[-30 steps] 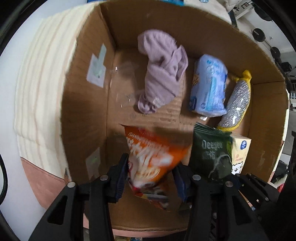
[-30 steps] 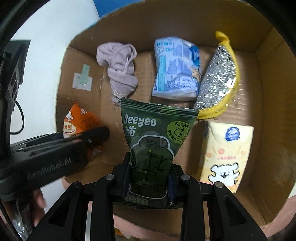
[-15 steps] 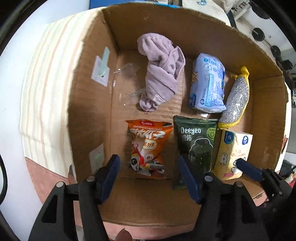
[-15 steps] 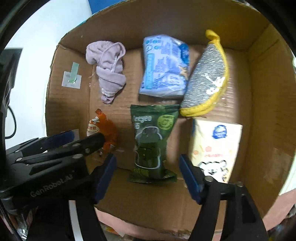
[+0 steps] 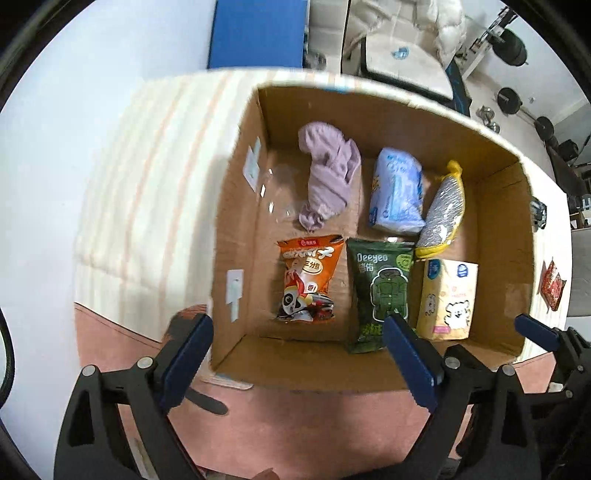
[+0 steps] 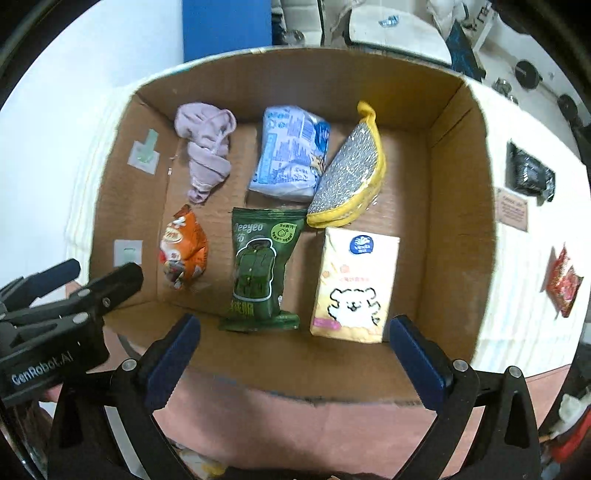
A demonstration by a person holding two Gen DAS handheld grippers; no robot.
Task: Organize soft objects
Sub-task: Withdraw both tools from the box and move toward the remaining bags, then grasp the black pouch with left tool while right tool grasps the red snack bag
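Note:
An open cardboard box holds several soft items. An orange snack bag, a green Deeyeo pouch and a yellow tissue pack lie in the near row. A lilac cloth, a blue pack and a yellow-edged sponge lie behind. My left gripper and right gripper are open and empty, above the box's near wall.
The box stands on a cream striped cloth over a pink surface. A red packet and a black packet lie right of the box. A blue panel stands behind.
Both grippers opened, dropping the orange bag and the green pouch into the box's near row, then drew back and up out of the box.

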